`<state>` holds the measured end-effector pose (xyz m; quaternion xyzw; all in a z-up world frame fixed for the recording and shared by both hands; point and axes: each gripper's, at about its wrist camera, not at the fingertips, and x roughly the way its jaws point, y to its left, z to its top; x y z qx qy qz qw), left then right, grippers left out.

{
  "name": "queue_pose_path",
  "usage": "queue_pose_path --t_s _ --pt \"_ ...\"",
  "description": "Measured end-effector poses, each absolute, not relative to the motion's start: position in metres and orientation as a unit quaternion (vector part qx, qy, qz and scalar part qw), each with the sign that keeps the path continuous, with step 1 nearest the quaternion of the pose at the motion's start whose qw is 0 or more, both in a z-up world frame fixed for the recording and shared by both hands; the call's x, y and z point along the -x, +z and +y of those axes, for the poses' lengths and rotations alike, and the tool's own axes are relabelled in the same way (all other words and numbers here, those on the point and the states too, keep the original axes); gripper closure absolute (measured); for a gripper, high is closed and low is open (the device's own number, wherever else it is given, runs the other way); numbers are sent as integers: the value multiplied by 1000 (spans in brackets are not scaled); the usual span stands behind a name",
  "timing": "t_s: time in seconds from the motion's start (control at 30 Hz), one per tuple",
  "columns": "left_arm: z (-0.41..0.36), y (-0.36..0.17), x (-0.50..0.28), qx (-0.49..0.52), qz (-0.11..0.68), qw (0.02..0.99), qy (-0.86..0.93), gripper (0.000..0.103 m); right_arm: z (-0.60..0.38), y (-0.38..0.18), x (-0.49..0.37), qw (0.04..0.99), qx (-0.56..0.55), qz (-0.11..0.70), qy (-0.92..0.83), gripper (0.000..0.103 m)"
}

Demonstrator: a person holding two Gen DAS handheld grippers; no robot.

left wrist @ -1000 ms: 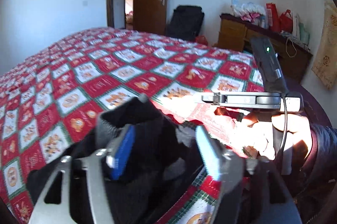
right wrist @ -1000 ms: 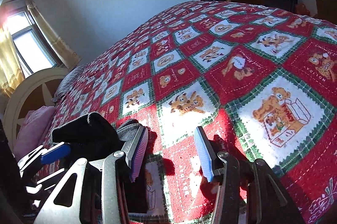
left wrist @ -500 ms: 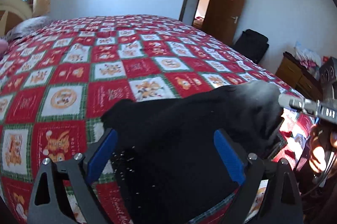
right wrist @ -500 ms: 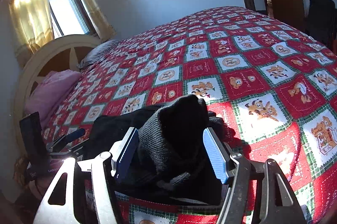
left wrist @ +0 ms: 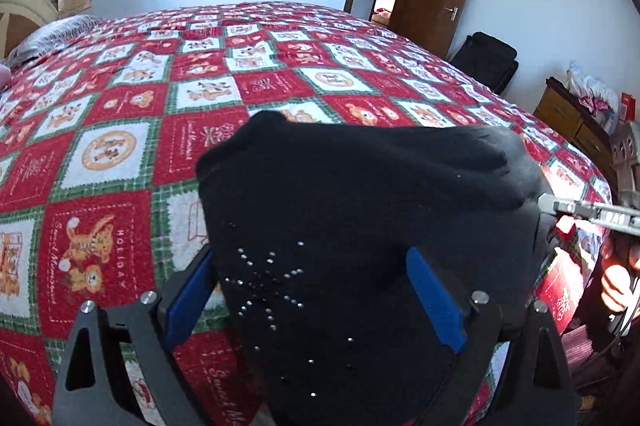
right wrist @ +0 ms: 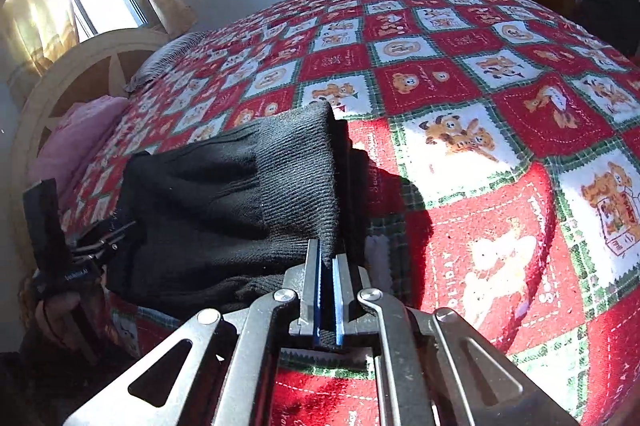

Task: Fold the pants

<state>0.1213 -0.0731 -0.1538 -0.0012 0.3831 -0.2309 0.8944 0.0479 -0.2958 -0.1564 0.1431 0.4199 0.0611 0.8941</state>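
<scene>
The right gripper (right wrist: 327, 280) pinched the pants (right wrist: 240, 202) just ahead of it. The left gripper (left wrist: 316, 290) gaped wide around them, so that side could slip and sag.

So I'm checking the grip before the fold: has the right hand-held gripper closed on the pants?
Shut on them: the right hand-held gripper has just closed, its blue pads pinching the black pants at the ribbed edge.

the pants (left wrist: 360, 226) are black knit, bunched in a raised heap at the near edge of the bed. small shiny studs dot the fabric in what looks like a starburst. a ribbed cuff (right wrist: 296, 170) sticks up at one end.
</scene>
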Motion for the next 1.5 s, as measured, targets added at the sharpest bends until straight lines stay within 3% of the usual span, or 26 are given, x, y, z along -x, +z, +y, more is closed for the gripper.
queue_pose_path --t_s 0.03,0.07,0.13,0.3,0.47,0.53,0.57,0.67,0.77,0.93,1.1,1.33,1.4,1.43,1.5 --pt "-72 -153 -122 -2 381 896 -227 6 -295 -152 -47 895 -137 420 59 87" --pt "-71 -153 -122 0 380 897 -226 6 -296 -147 -46 899 -129 416 44 70" --pt "-67 -152 -123 10 381 897 -222 6 -301 -132 -41 915 -121 385 6 54" --pt "-68 -146 -116 8 366 902 -227 6 -298 -107 -63 922 -146 357 36 54" --pt "-72 -148 -115 -3 366 903 -225 3 -295 -130 -121 903 -172 392 30 54" --pt "-72 -149 -116 -3 368 903 -223 3 -296 -150 -140 890 -162 425 14 76" --pt "-72 -150 -116 -3 367 903 -224 3 -297 -157 -144 889 -155 431 5 77" --pt "-74 -152 -115 -3 370 901 -228 3 -309 -167 -141 887 -175 427 8 77" --pt "-74 -153 -113 -7 371 900 -228 3 -312 -151 -120 893 -177 413 10 71" --pt "-71 -153 -109 8 372 900 -227 3 -297 -126 -59 900 -147 407 45 70" --pt "-74 -157 -109 8 379 898 -224 1 -285 -146 -34 894 -111 431 60 70" --pt "-70 -158 -110 16 383 896 -223 1 -301 -163 -35 880 -161 438 90 70" --pt "-69 -161 -111 22 387 894 -224 1 -304 -165 -32 879 -167 438 93 78" --pt "-69 -162 -111 22 388 894 -224 1 -304 -164 -30 880 -166 435 93 87" --pt "-70 -161 -110 19 387 894 -224 1 -305 -157 -25 885 -168 423 95 92"
